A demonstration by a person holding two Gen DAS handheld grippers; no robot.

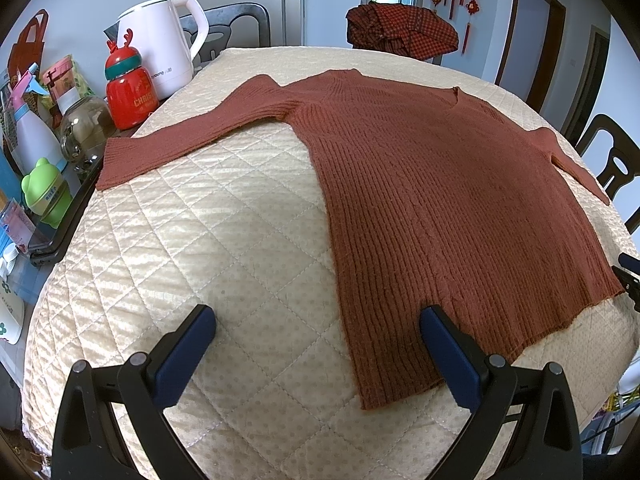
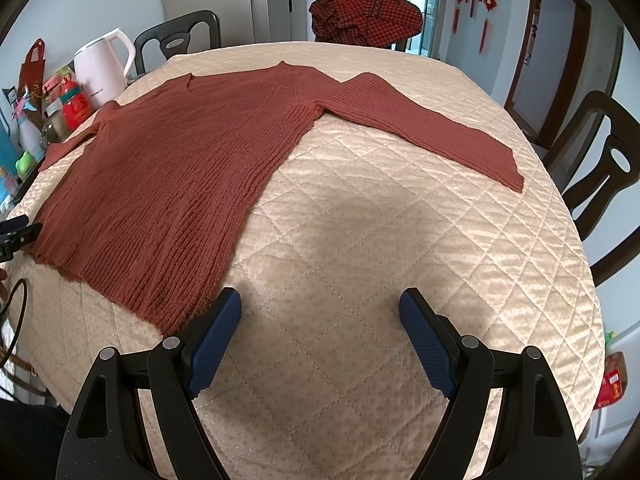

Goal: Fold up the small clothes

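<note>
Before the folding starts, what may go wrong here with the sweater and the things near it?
1. The left sleeve ends close to the cluttered table edge, beside the glass jar and red bottle; sweeping it inward might catch them.
2. The quilted cover looks smooth, so the sweater may slide rather than fold.
3. Both tongs, left and right, are open; a grab at the hem could pinch the cover too.

The red reindeer bottle (image 1: 129, 92) at ten o'clock reads "CHRIS", cut off. The white kettle (image 1: 160, 44) beside it carries a partly legible "young".
</note>
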